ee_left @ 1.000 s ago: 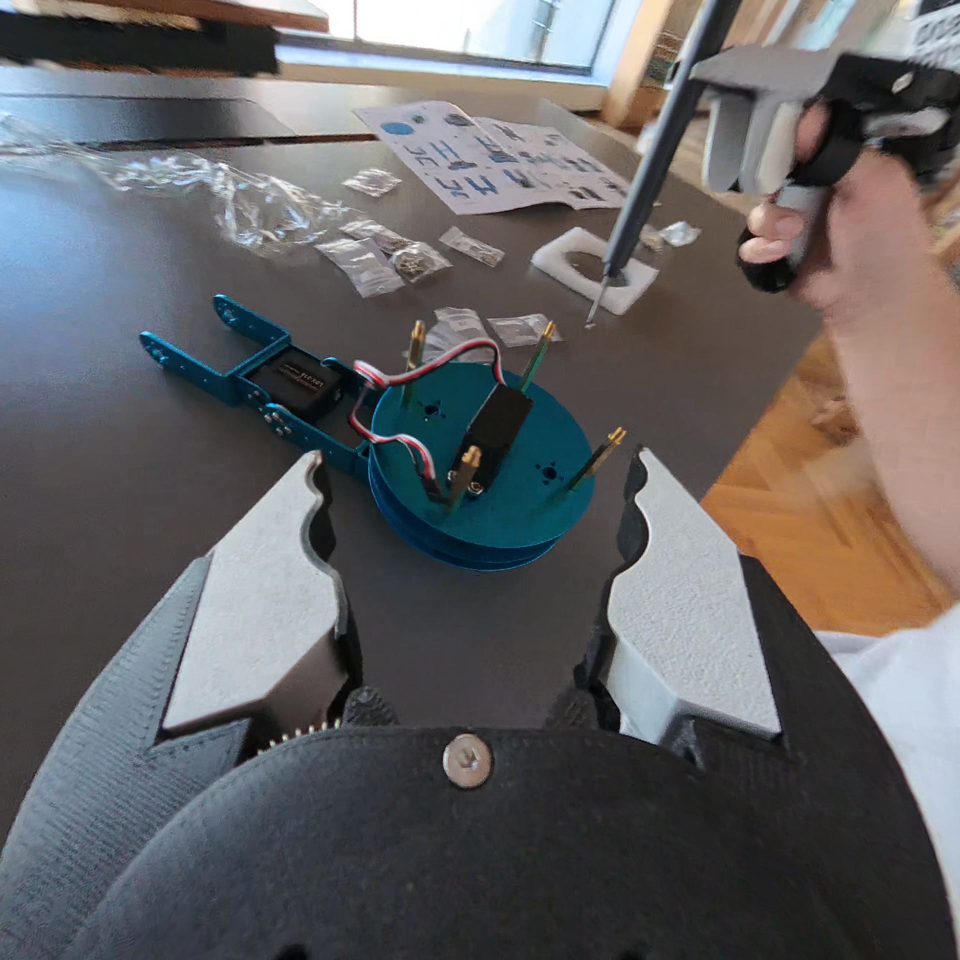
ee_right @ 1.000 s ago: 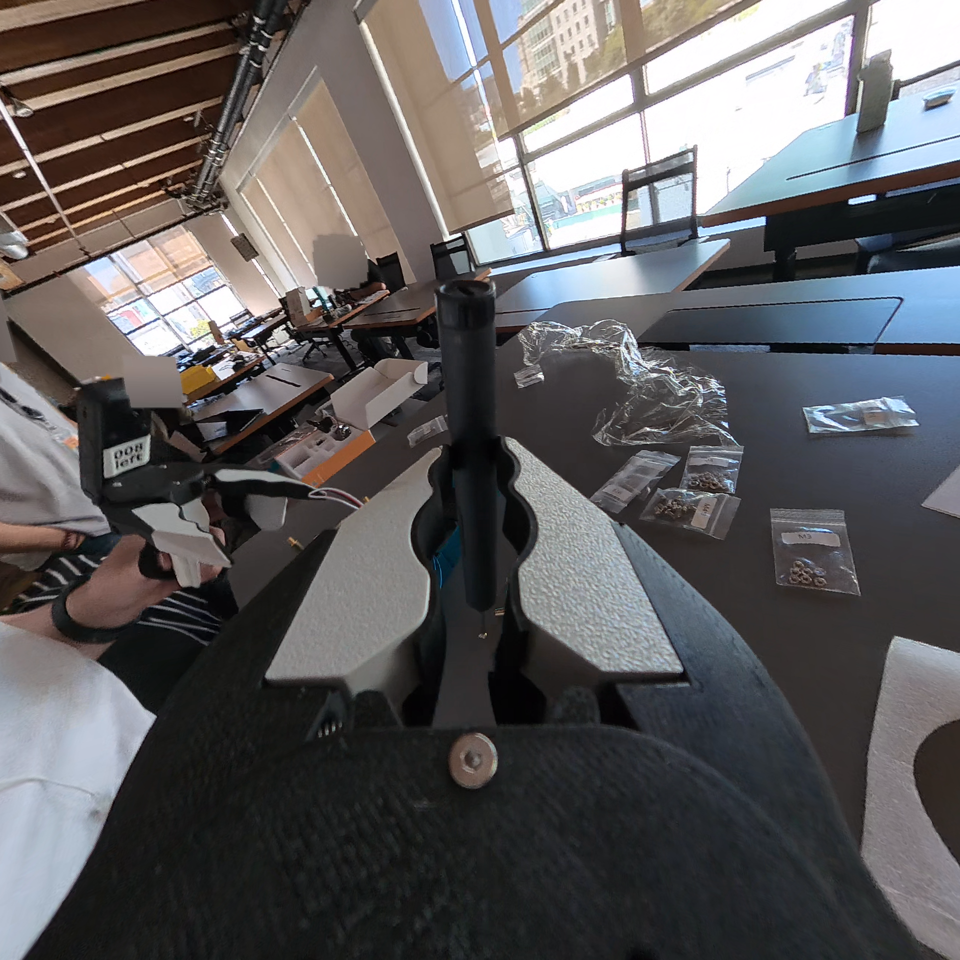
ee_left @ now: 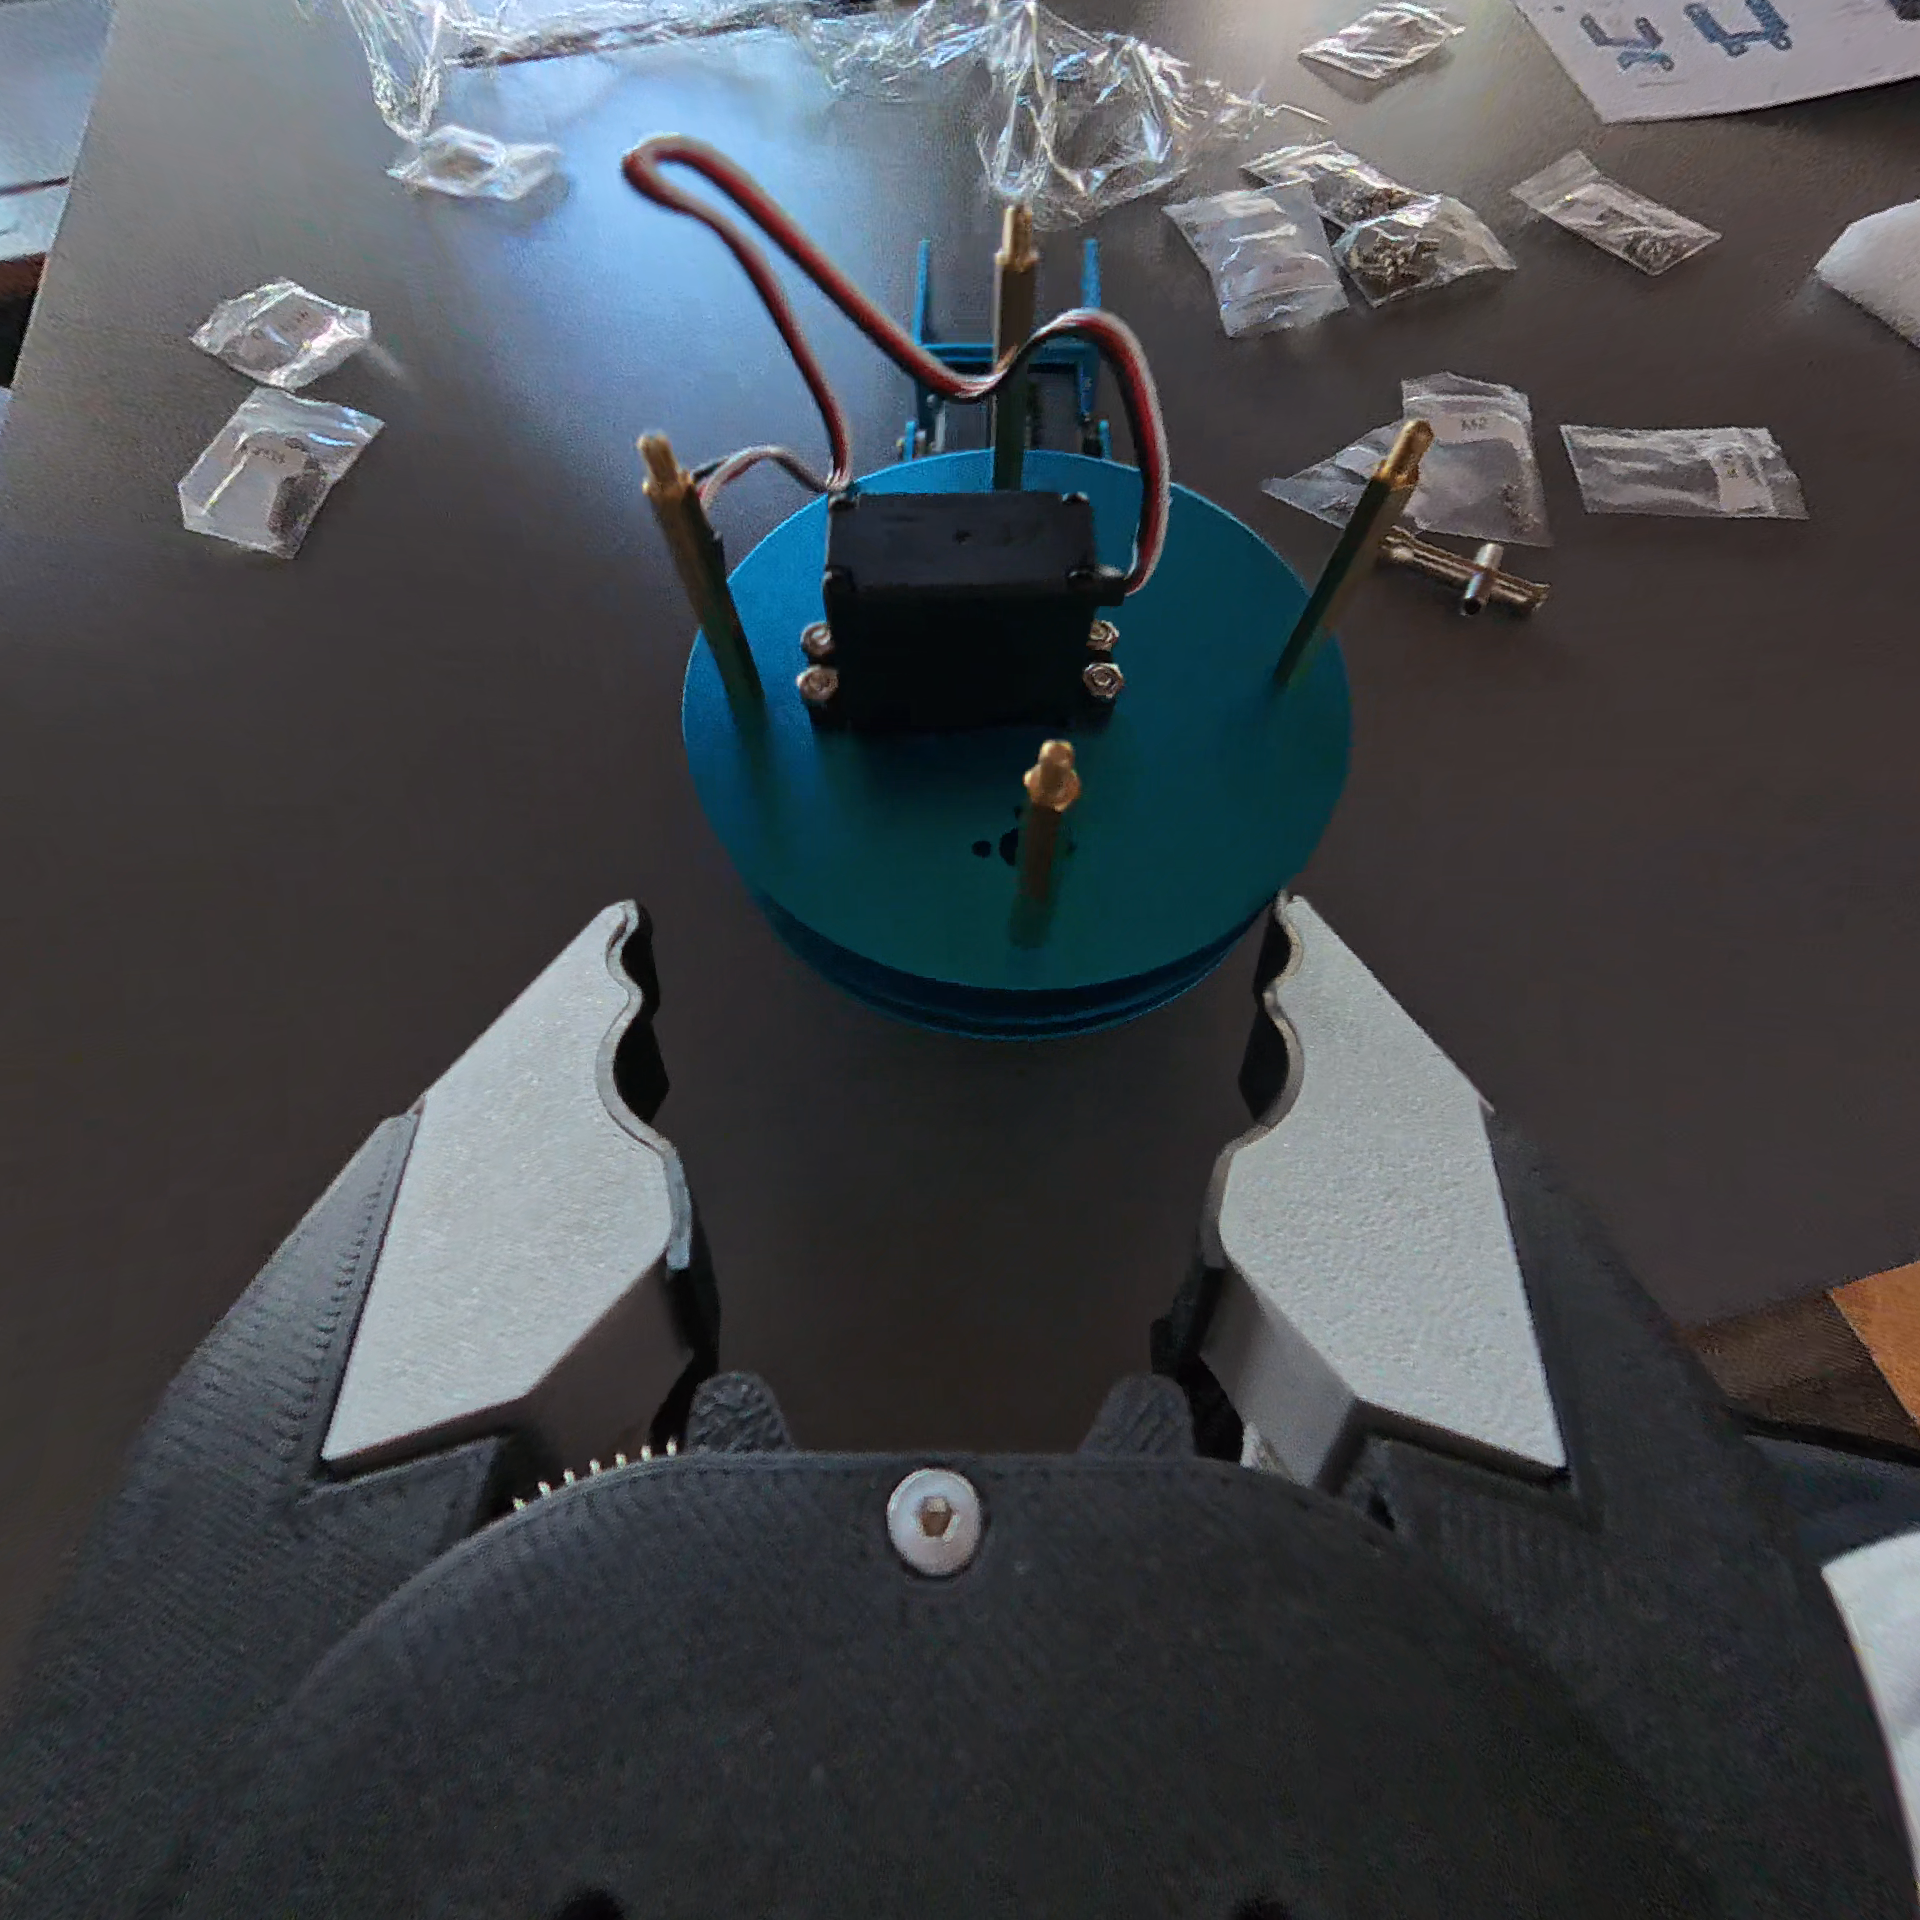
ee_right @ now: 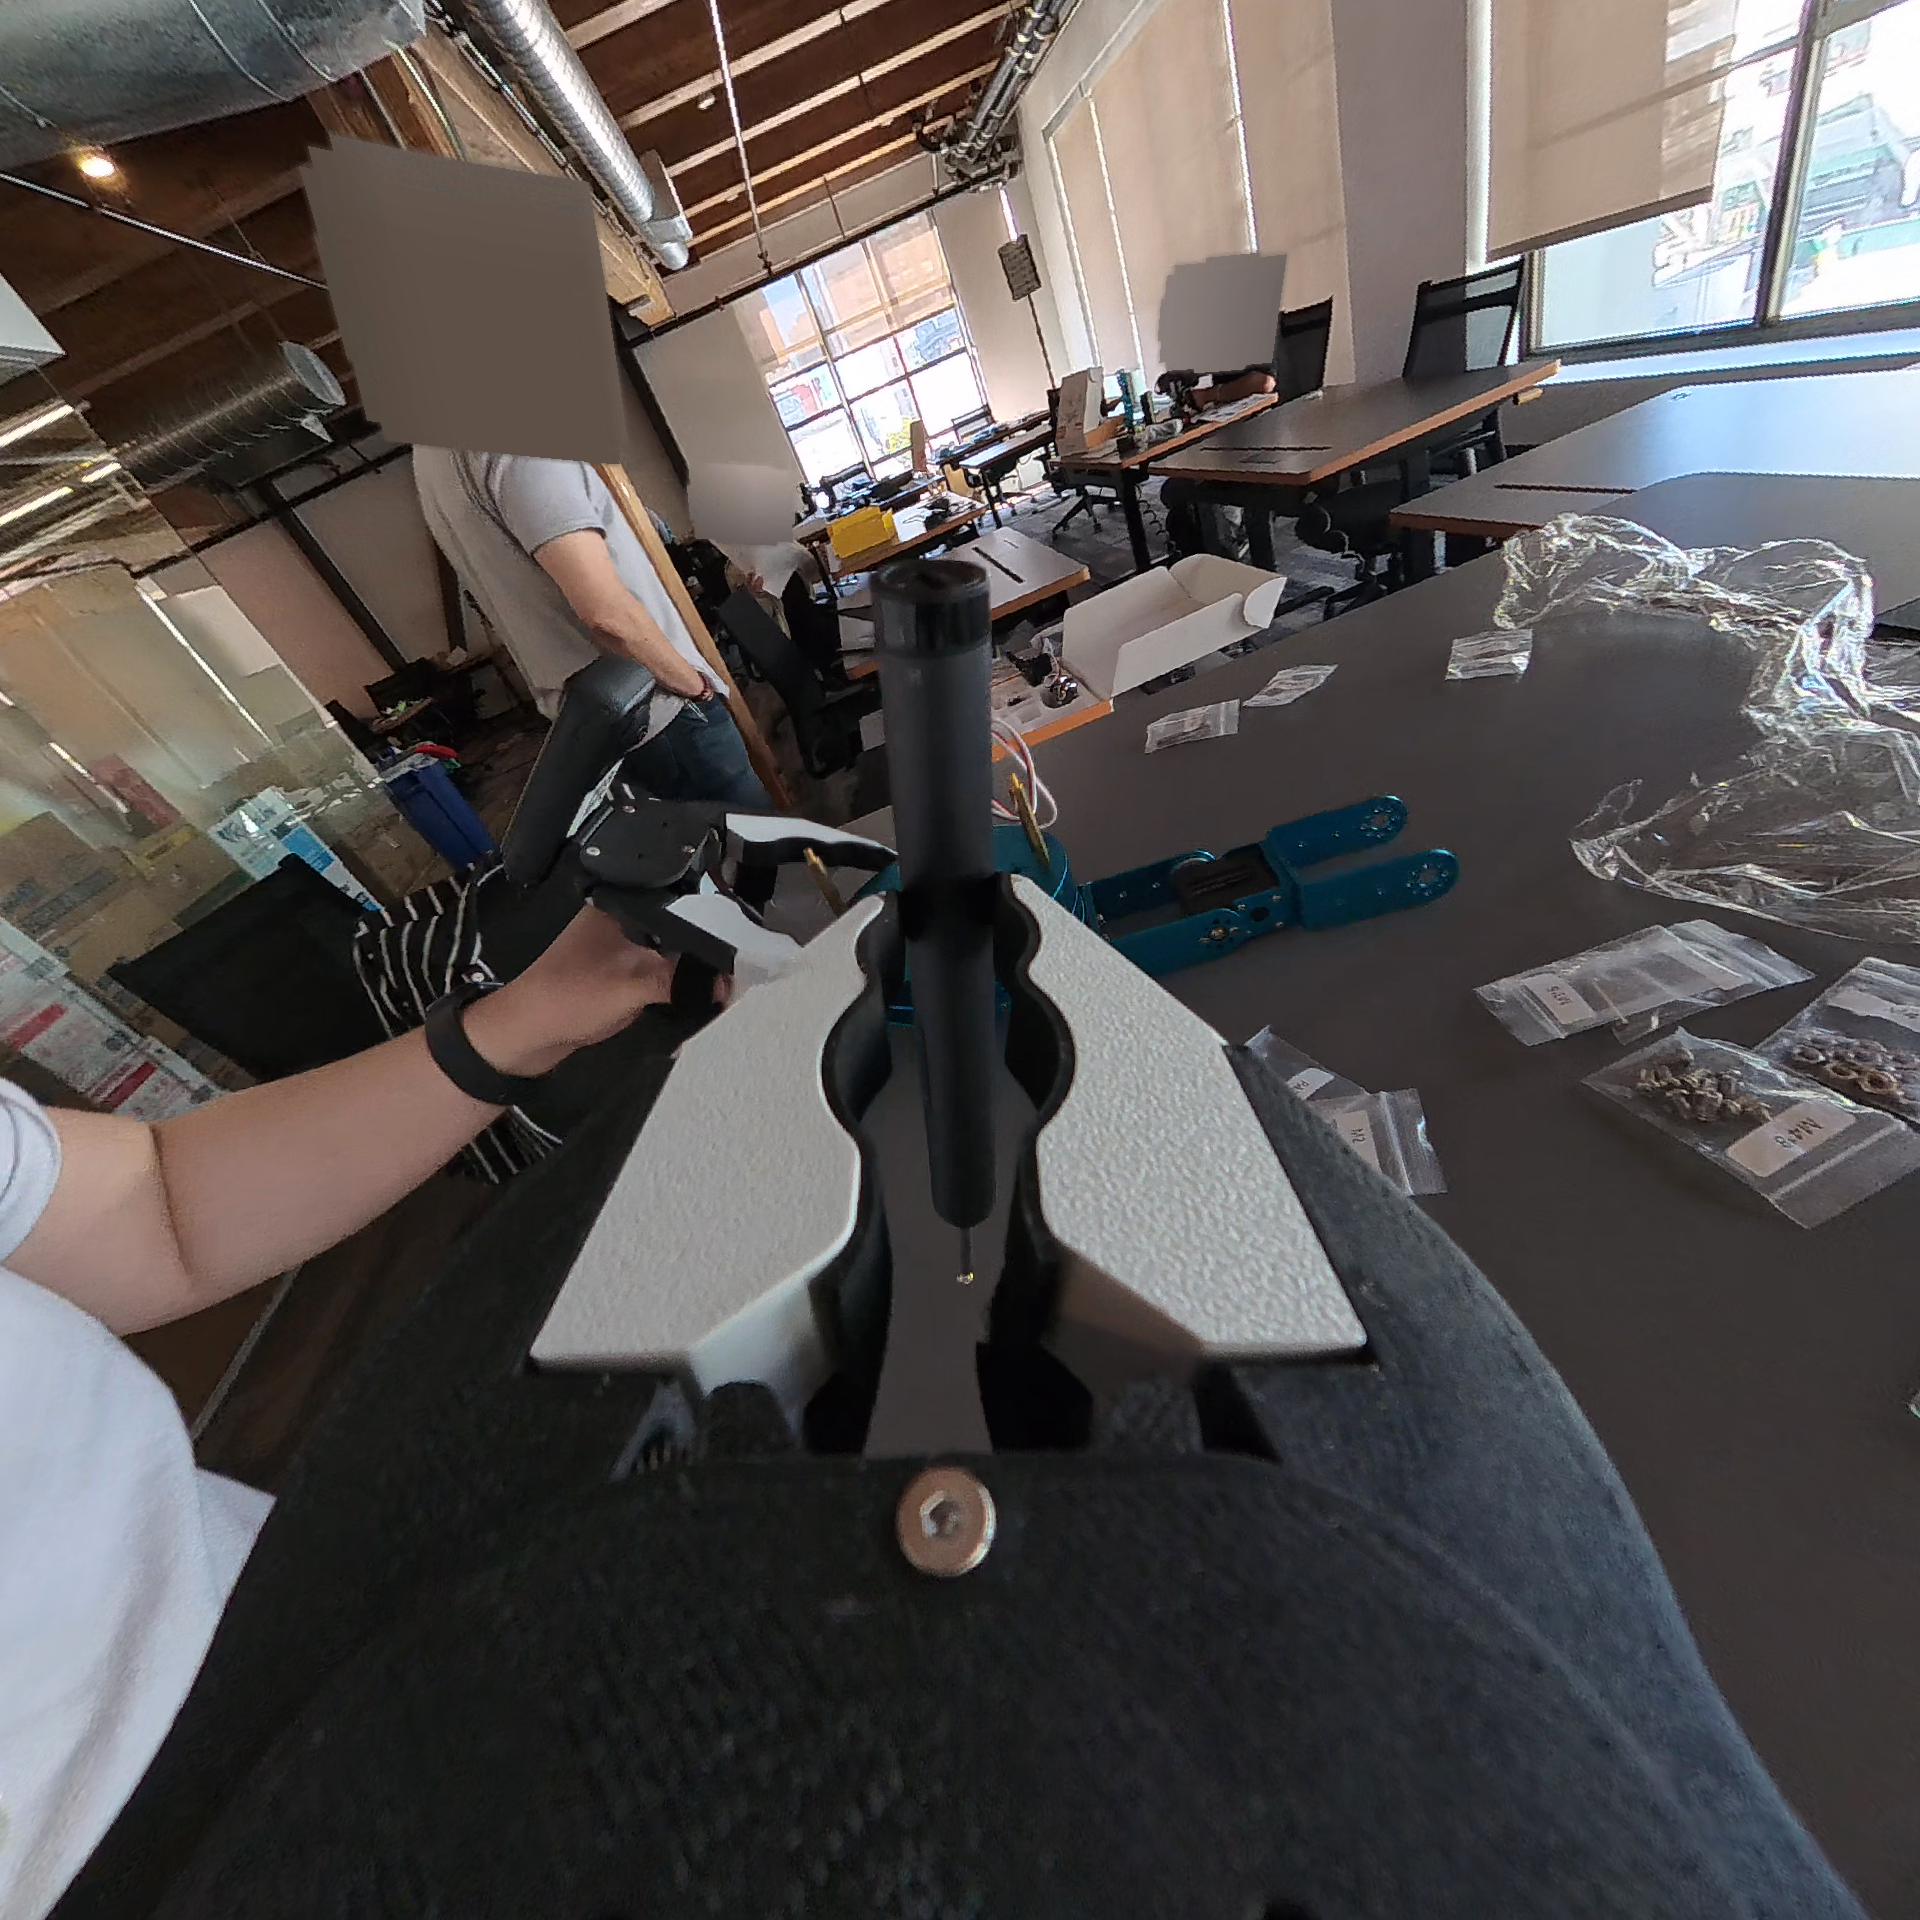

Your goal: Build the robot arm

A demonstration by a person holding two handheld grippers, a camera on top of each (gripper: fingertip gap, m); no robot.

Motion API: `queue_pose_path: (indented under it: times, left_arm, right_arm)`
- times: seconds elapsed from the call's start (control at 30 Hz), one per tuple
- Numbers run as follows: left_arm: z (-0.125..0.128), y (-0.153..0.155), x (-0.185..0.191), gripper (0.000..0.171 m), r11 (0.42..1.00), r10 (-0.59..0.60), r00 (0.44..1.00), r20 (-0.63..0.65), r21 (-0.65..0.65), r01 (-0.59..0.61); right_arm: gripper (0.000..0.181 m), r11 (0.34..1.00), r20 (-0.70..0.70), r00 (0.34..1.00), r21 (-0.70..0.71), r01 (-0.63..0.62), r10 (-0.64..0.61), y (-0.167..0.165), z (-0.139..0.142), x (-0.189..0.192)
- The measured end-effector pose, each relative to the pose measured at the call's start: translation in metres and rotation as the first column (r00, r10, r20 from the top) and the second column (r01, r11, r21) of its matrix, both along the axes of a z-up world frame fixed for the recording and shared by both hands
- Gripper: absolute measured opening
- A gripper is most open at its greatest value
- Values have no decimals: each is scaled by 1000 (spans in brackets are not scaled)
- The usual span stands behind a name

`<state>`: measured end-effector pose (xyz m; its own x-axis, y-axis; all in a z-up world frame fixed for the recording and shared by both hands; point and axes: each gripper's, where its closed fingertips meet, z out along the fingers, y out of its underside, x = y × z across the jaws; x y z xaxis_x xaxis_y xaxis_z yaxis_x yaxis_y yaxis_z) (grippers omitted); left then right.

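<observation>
gripping a black screwdriver [ee_right: 935, 997] in your right claw [ee_right: 948, 935]; left claw [ee_left: 951, 920] spread, frame centre, just short of the blue disc base [ee_left: 1143, 831].

A dark grey matte tabletop [ee_left: 312, 790] fills the left wrist view. At centre on it stands a round blue metal disc base [ee_left: 1143, 831]. Small clear plastic zip bags of hardware [ee_left: 1283, 255] lie at upper right and left, crumpled clear plastic film [ee_left: 1060, 114] along the top, and a small silver cross-shaped wrench [ee_left: 1470, 582] right of the disc.
</observation>
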<state>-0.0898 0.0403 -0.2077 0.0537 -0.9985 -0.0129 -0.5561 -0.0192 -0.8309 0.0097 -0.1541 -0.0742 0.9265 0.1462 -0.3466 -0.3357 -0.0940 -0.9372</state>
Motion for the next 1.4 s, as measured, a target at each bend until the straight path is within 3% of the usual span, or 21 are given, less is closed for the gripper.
queue_pose_path:
  times: [0.17, 0.3, 0.37, 0.43, 0.63, 0.77, 0.87, 0.9, 0.93, 1.03, 1.13, 1.2, 1.3, 1.4]
  left_arm:
    - [2, 38, -1, 116, 998, -9, 1000, 29, -57, 11]
    - [20, 28, 17, 132, 982, -52, 986, 159, -172, 80]
    - [15, 26, 29, 138, 987, -44, 989, 142, -147, 65]
    - [5, 28, 39, 131, 996, -45, 993, 107, -75, 53]
    - [4, 41, 48, 126, 998, -63, 994, 94, -8, 64]
    - [11, 54, 35, 117, 997, 18, 994, 108, -83, -9]
    - [30, 21, 8, 91, 976, 47, 973, 224, -216, 3]
    - [36, -6, 1, 60, 968, 3, 961, 275, -243, 66]
    - [41, -38, -3, 43, 951, -56, 944, 324, -270, 149]
    - [43, -117, 7, 47, 929, -133, 921, 366, -279, 245]
    - [37, -168, 33, 46, 945, -216, 906, 363, -156, 287]
    - [31, -186, 52, 50, 951, -264, 903, 340, -65, 302]
    - [38, -204, 68, 38, 936, -346, 874, 342, 58, 348]
    - [48, -206, 75, 32, 935, -352, 869, 347, 82, 346]
  right_arm:
    - [17, 998, 11, 997, -2, 70, -70, 6, 0, -5]
    - [17, 992, 41, 991, -19, 128, -127, 14, -3, -8]
    - [17, 988, 68, 986, -15, 156, -154, 17, -3, -11]
    - [17, 987, 103, 982, -10, 162, -160, 22, -2, -16]
    - [17, 997, 255, 964, -8, 76, -71, 35, 1, -35]
    - [17, 1000, 327, 945, -7, -25, 26, 38, 2, -39]
    - [17, 995, 312, 946, 2, -97, 92, 36, 5, -32]
    - [17, 993, 286, 952, 14, -115, 106, 34, 7, -27]
    - [17, 992, 244, 963, 27, -125, 115, 32, 10, -21]
    - [17, 984, 105, 983, 83, -160, 151, 24, 24, -2]
    - [17, 969, 21, 977, 125, -212, 211, 17, 37, 6]
    - [17, 959, -19, 967, 137, -248, 253, 15, 43, 7]
    - [17, 948, -63, 954, 147, -282, 293, 12, 50, 7]
    - [17, 943, -74, 948, 155, -296, 310, 10, 56, 8]
